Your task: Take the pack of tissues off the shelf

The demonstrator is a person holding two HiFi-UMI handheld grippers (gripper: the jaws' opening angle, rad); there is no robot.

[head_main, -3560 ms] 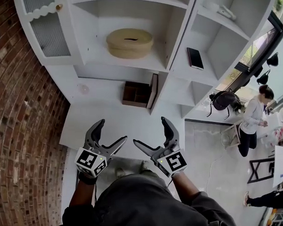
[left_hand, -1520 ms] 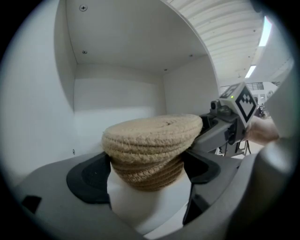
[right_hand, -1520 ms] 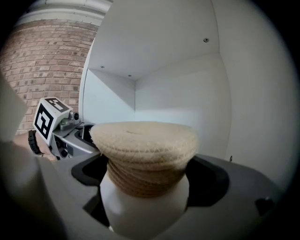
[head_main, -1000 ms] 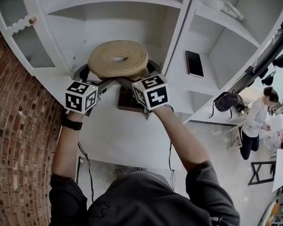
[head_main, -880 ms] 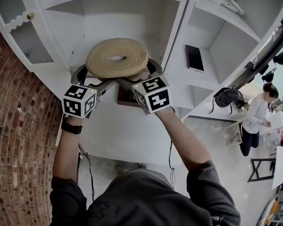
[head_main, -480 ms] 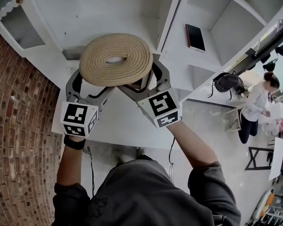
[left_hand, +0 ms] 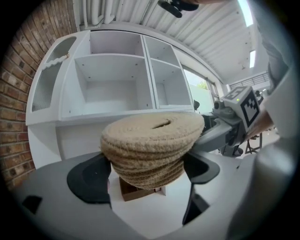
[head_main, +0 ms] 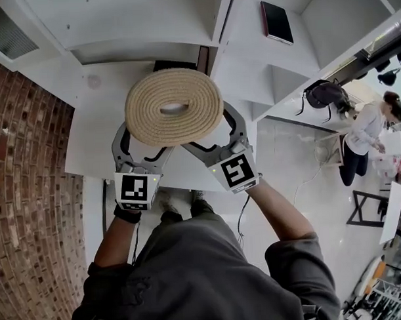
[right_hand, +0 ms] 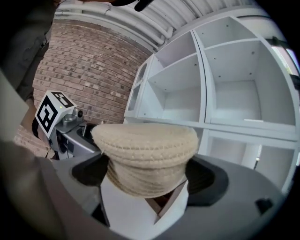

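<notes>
The pack of tissues is a round woven rope holder (head_main: 174, 106) with a slot in its top. It hangs in the air in front of the white shelf unit, over the white counter (head_main: 88, 143). My left gripper (head_main: 145, 142) grips its left underside and my right gripper (head_main: 209, 132) its right underside. In the left gripper view the holder (left_hand: 151, 140) sits wedged between both dark pads, and the right gripper's marker cube (left_hand: 245, 105) shows beyond it. In the right gripper view the holder (right_hand: 146, 151) also fills the gap between the pads.
Behind the holder stands the shelf unit (head_main: 217, 31), its nearest compartment bare. A dark phone (head_main: 276, 22) lies on a shelf to the right. A brown wooden box (head_main: 176, 64) sits under the shelf. A brick wall (head_main: 24, 195) runs along the left. A person (head_main: 367, 134) and a black bag (head_main: 323, 93) are at far right.
Both grippers closed round the woven holder, drew it out of the shelf compartment toward me and brought it down in front of the counter.
</notes>
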